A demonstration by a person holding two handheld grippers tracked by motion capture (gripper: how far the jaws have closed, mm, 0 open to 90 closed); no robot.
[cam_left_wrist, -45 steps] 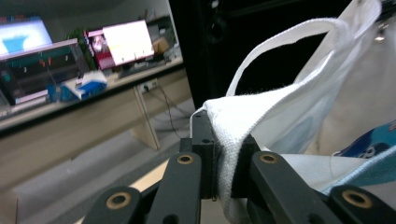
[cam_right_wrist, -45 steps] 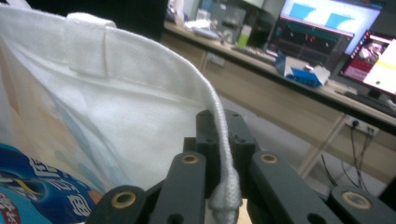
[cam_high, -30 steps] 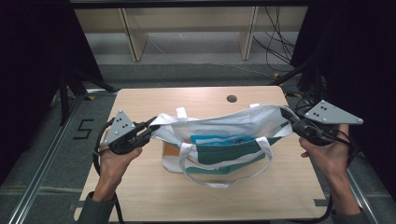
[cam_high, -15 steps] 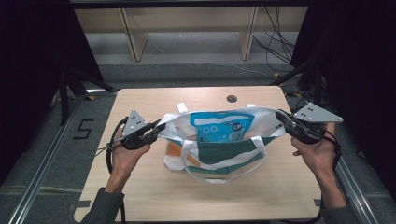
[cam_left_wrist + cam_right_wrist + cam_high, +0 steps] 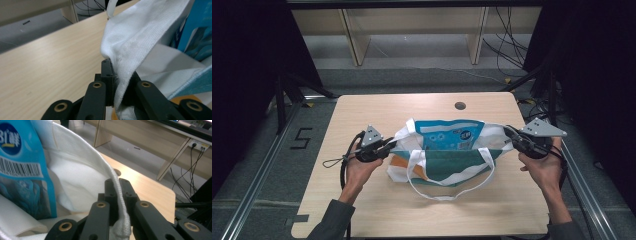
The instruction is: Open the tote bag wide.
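A white and teal tote bag (image 5: 447, 162) rests on the wooden table (image 5: 362, 107), stretched wide between both grippers. A blue snack packet (image 5: 452, 135) stands up out of its mouth, and an orange item (image 5: 398, 162) shows at the bag's left end. My left gripper (image 5: 388, 145) is shut on the bag's left rim; the white fabric (image 5: 125, 55) is pinched between its jaws. My right gripper (image 5: 510, 134) is shut on the right rim, whose white hem (image 5: 117, 195) runs between its jaws. The blue packet (image 5: 22, 167) with a barcode shows inside the bag.
A dark round hole (image 5: 460, 105) sits in the table top behind the bag. The bag's white handle loop (image 5: 447, 192) lies on the table in front of it. Wooden shelf legs (image 5: 357, 45) and cables (image 5: 507, 35) stand on the floor beyond the table.
Both grippers have come down with the bag's rim, and the bag has sunk onto the table. The blue packet now stands upright out of the bag's mouth.
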